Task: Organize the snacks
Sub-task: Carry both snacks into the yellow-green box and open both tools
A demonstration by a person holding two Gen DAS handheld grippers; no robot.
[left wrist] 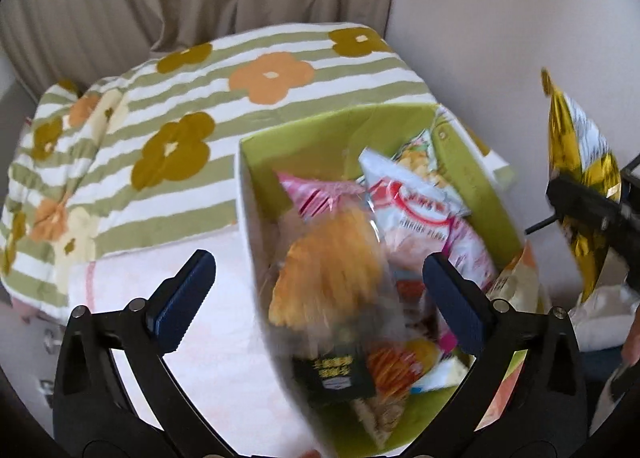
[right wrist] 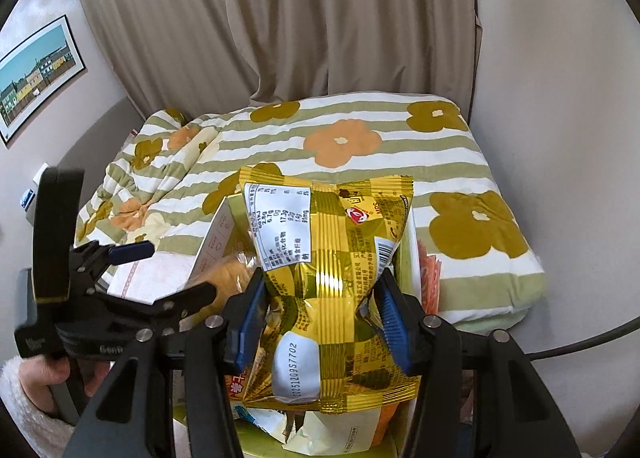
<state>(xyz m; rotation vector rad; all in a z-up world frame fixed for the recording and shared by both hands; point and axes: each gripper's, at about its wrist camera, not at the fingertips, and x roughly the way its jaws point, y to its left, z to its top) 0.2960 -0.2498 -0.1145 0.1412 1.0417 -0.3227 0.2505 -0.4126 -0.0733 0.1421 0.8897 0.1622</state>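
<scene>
Snack packets (left wrist: 360, 258) crowd the green box (left wrist: 320, 130); bedspread (left wrist: 200, 218) beside lies open.

A home bedroom: a bed with a flowered, striped quilt (right wrist: 340, 146) stands against beige curtains (right wrist: 320, 18), and a framed picture (right wrist: 36, 74) hangs on the wall.

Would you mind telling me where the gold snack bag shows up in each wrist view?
Left wrist view: the gold snack bag is at the far right edge, held up beside the green box.
Right wrist view: it fills the centre, pinched between the right gripper fingers.
Shared landmark: the flowered striped quilt.
</scene>
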